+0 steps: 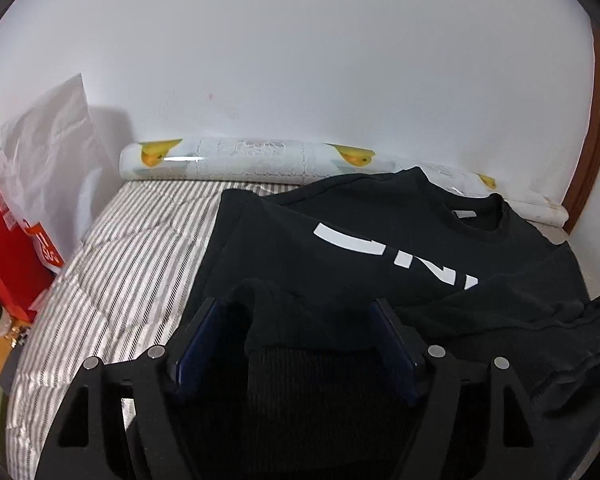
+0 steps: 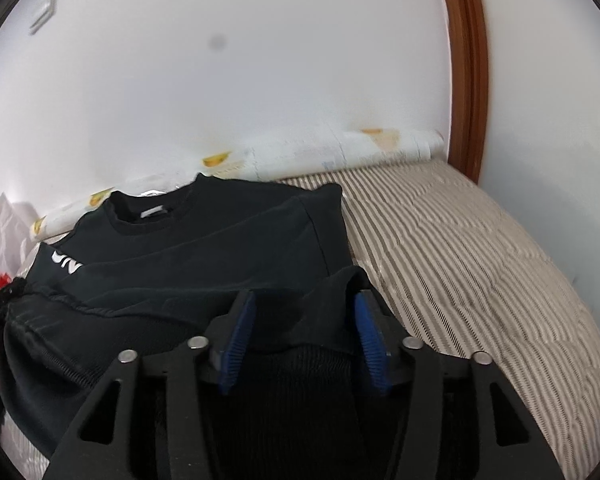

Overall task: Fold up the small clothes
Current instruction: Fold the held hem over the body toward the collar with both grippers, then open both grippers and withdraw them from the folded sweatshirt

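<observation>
A black sweatshirt (image 1: 360, 248) with white letters lies on the striped bed cover, collar toward the wall; it also shows in the right wrist view (image 2: 204, 248). Its sleeves are folded in over the chest. My left gripper (image 1: 300, 312) stands wide open, with the ribbed hem (image 1: 308, 364) bunched between its blue fingers (image 1: 396, 344). My right gripper (image 2: 304, 312) is also open, with the hem's other corner (image 2: 300, 364) lying between its blue pads (image 2: 372, 344). Neither pair of jaws presses on the cloth.
A striped grey-and-white bed cover (image 1: 132, 264) fills the surface, with bare cover on the right in the right wrist view (image 2: 480, 264). A rolled duck-print sheet (image 1: 240, 160) lies along the white wall. A red bag (image 1: 8, 248) and white plastic stand at left. A brown door frame (image 2: 466, 72) rises at right.
</observation>
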Tool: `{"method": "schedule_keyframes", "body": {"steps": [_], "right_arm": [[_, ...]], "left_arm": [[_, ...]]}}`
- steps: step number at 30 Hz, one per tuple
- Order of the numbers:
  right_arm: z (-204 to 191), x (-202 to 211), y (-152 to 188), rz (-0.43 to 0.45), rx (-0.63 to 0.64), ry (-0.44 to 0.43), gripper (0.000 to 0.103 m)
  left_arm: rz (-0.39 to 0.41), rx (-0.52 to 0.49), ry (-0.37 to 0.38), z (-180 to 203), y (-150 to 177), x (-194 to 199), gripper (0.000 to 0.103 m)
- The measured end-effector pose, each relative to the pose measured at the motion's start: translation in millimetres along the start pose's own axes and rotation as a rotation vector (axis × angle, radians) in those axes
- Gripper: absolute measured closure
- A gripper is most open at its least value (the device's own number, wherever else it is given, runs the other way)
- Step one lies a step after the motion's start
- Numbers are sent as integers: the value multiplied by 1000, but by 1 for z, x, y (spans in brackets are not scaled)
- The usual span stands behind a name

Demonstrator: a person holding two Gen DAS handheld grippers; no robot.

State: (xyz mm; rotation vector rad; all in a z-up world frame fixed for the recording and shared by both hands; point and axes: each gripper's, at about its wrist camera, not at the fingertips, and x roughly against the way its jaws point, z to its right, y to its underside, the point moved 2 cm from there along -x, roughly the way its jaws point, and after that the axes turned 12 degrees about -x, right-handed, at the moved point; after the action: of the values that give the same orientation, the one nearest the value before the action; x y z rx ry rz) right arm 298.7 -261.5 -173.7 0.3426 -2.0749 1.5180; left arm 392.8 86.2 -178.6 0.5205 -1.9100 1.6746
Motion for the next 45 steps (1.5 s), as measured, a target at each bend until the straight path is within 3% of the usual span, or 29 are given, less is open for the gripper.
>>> {"method": "schedule_keyframes", "body": {"steps": [8, 11, 17, 24, 27, 35, 42, 45], "right_arm": [[15, 40, 18, 41, 0, -25, 42], [23, 48, 26, 20, 3, -16, 41], [32, 65, 39, -2, -22, -32, 41], [44, 69, 48, -60, -55, -43, 41], [54, 70, 52, -83, -74, -42, 41], [81, 70, 57, -128, -149, -20, 41], [73, 50, 51, -173, -140, 3, 40], [70, 41, 49, -187, -125, 2, 42]], "left_arm": [[24, 10, -19, -5, 6, 14, 30], [32, 4, -20, -8, 17, 30, 29], [62, 87, 12, -35, 53, 73, 30], [-48, 147, 10, -63, 97, 99, 30], [-93, 170, 77, -67, 109, 100, 30], [-101, 279, 189, -69, 102, 81, 30], [-128, 212, 97, -54, 88, 67, 31], [-126, 205, 92, -53, 88, 67, 44]]}}
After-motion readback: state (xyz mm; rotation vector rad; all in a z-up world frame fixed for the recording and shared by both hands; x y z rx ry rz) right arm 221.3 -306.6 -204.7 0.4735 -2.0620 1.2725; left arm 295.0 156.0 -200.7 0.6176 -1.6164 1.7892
